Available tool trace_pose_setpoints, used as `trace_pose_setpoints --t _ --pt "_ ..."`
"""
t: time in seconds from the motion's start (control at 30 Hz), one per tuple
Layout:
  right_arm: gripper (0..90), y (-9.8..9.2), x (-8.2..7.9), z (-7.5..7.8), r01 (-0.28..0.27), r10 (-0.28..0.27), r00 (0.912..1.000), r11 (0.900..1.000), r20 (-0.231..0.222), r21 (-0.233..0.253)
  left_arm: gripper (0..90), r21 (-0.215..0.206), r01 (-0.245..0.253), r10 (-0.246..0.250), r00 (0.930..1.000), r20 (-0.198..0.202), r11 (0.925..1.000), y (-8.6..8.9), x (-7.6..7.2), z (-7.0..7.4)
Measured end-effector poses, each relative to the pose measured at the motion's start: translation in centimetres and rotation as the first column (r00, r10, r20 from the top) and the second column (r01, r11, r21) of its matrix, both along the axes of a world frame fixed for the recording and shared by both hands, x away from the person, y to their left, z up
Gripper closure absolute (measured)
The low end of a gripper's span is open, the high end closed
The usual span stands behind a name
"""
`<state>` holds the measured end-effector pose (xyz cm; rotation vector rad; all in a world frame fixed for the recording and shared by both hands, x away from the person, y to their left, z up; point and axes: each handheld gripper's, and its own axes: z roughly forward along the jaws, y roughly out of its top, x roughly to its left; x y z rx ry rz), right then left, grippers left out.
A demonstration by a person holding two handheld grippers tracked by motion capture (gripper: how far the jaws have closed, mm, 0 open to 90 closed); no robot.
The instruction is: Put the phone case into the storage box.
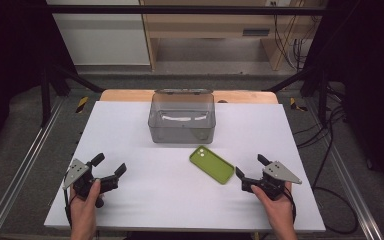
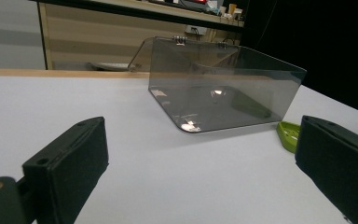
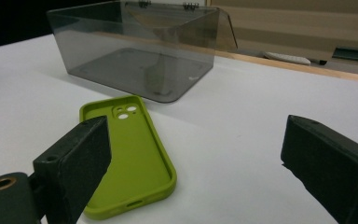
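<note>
A green phone case [image 1: 211, 164] lies flat on the white table, its hollow inner side facing up, the camera cutout at its far end. It sits at a slant, just in front of a clear grey plastic box [image 1: 182, 119], a little apart from it. The box stands upright and empty, its hinged lid open behind it.
</note>
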<state>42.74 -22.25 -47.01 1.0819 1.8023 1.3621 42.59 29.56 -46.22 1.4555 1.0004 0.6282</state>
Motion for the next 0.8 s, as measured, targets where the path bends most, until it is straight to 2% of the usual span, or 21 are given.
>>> trace_pose_setpoints --t 0.03,0.1,0.13,0.17,0.2,0.27,0.37,0.47,0.57,0.8 --pt "8.2 0.3 0.0 0.0 0.004 -0.005 0.9999 1.000 -0.010 -0.030 2.4 0.002 0.002 -0.002 1.0000 -0.001 1.0000 0.0 0.0 0.0" --pt "7.8 0.6 -0.1 -0.1 0.003 -0.005 0.9993 0.998 -0.038 -0.059 2.4 0.011 0.000 0.000 1.0000 -0.001 0.9999 0.0 0.0 0.0" --pt "7.8 0.6 -0.1 -0.1 0.003 -0.005 0.9993 0.998 -0.038 -0.059 2.4 0.011 0.000 0.000 1.0000 -0.001 0.9999 0.0 0.0 0.0" --pt "7.6 0.8 -0.3 0.0 -0.009 0.004 0.9979 0.996 -0.065 -0.083 2.4 0.015 0.000 0.000 1.0000 0.000 0.9999 -0.1 0.0 0.0" --pt "7.6 0.8 -0.3 0.0 -0.009 0.004 0.9979 0.996 -0.065 -0.083 2.4 0.026 0.002 -0.002 1.0000 0.001 0.9997 -0.1 0.0 0.0" --pt "7.5 1.0 -0.3 0.4 -0.036 0.026 0.9918 0.996 -0.125 -0.077 2.4 0.042 0.003 -0.003 1.0000 0.001 0.9991 -0.2 0.0 0.1" --pt "7.4 1.4 -0.4 0.8 -0.062 0.048 0.9862 0.994 -0.158 -0.086 2.4 0.064 0.008 -0.008 1.0000 0.000 0.9979 -0.4 0.0 0.1" --pt "7.3 1.7 -0.4 1.0 -0.077 0.058 0.9833 0.992 -0.172 -0.101 2.4 0.069 0.011 -0.011 0.9999 0.001 0.9976 -0.5 0.0 0.1" --pt "6.9 2.7 -0.4 1.4 -0.113 0.085 0.9784 0.983 -0.189 -0.145 2.4 0.077 0.016 -0.016 0.9999 0.001 0.9969 -0.6 0.0 0.1" --pt "8.4 4.3 -0.4 1.6 -0.137 0.093 0.9776 0.962 -0.189 -0.236 2.4 0.094 0.022 -0.023 0.9997 0.004 0.9953 -0.7 0.0 0.2"
